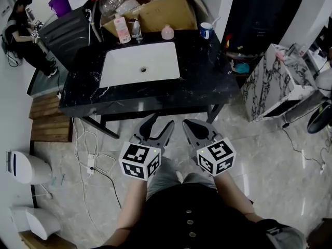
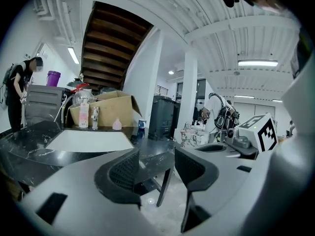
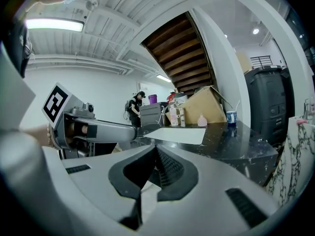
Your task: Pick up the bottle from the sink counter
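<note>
Bottle (image 1: pixel 122 30) stood at eleven o'clock on the surface (image 1: pixel 207 82), behind the sink (image 1: pixel 140 66); left tongs (image 1: pixel 160 124) and right tongs (image 1: pixel 189 124) hovered off its six o'clock edge, over open floor (image 1: pixel 259 154). Left gripper view: left tongs (image 2: pixel 156 156) gaped halfway, empty. Right gripper view: right tongs (image 3: pixel 155 148) met, empty.

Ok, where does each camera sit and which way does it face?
Head view: on the person's head, facing steeply down at the sink counter; shows both forearms, the left gripper and right gripper.
Left gripper view: on the left gripper, facing along its open jaws across the counter toward the bottle; the right gripper shows at right.
Right gripper view: on the right gripper, facing along its shut jaws toward the counter; the left gripper shows at left.
All three share the bottle, the white sink and the cardboard box.
</note>
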Available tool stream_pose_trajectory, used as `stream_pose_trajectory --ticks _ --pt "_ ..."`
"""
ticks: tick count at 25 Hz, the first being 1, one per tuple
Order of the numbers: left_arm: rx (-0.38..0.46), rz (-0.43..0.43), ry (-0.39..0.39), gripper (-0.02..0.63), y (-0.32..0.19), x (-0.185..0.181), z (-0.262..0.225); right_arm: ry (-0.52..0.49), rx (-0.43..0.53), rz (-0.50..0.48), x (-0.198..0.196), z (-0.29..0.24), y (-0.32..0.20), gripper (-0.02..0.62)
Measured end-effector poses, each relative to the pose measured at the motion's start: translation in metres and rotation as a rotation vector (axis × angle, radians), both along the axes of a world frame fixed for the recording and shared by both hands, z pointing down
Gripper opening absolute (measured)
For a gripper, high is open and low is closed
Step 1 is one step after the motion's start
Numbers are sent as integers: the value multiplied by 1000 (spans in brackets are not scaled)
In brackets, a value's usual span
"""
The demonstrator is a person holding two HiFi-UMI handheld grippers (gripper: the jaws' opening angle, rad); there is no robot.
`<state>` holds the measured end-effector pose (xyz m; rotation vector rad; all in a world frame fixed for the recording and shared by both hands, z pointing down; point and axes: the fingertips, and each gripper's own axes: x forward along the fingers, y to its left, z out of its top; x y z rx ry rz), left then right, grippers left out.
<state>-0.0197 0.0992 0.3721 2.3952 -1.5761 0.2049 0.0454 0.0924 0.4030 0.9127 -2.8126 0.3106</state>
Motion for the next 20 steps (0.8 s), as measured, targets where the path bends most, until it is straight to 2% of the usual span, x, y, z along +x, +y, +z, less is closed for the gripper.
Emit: stream_pose_trajectory --ticks 10,20 --pt "20 10 26 225 -43 -9 -1 16 -17 24 -2 6 -39 5" --pt "28 33 46 225 -118 -39 -2 48 -3 11 -42 6 -110 5"
